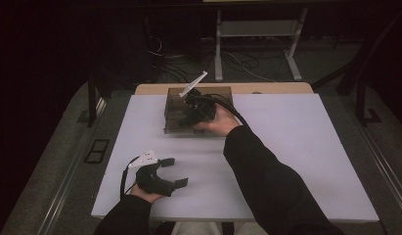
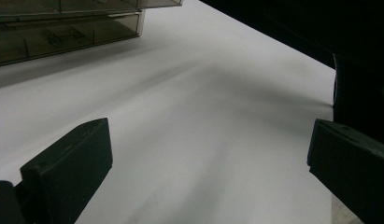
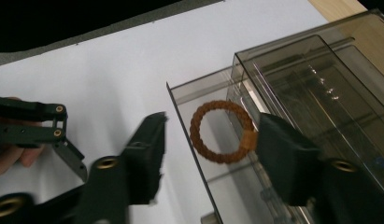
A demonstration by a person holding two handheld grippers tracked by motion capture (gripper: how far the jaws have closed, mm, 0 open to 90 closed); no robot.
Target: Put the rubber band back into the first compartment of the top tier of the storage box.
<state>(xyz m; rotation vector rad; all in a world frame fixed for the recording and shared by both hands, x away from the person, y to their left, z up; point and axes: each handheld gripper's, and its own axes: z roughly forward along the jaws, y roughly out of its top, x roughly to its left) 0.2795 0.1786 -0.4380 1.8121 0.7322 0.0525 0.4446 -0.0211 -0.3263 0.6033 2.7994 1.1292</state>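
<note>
A smoked see-through drawer box (image 1: pixel 175 116) stands at the far middle of the white table top (image 1: pixel 296 147). My right gripper (image 1: pixel 192 108) hangs over it. In the right gripper view a brown beaded bracelet (image 3: pixel 221 105) lies flat in the pulled-out drawer (image 3: pixel 199 93), below my right gripper (image 3: pixel 213 140), whose jaws stand apart with no pad pressing on it. One jaw is outside the drawer wall and the other is by the bracelet's clasp. My left gripper (image 1: pixel 175 171) rests open near the table's front left with nothing between its jaws (image 2: pixel 208 158).
The box's upper tiers (image 3: pixel 311 70) are closed and look bare. A person's dark sleeve (image 1: pixel 267 181) crosses the table's front middle. Bare wood of the table (image 1: pixel 267 88) shows behind the white top, with desk legs and cables on the floor beyond.
</note>
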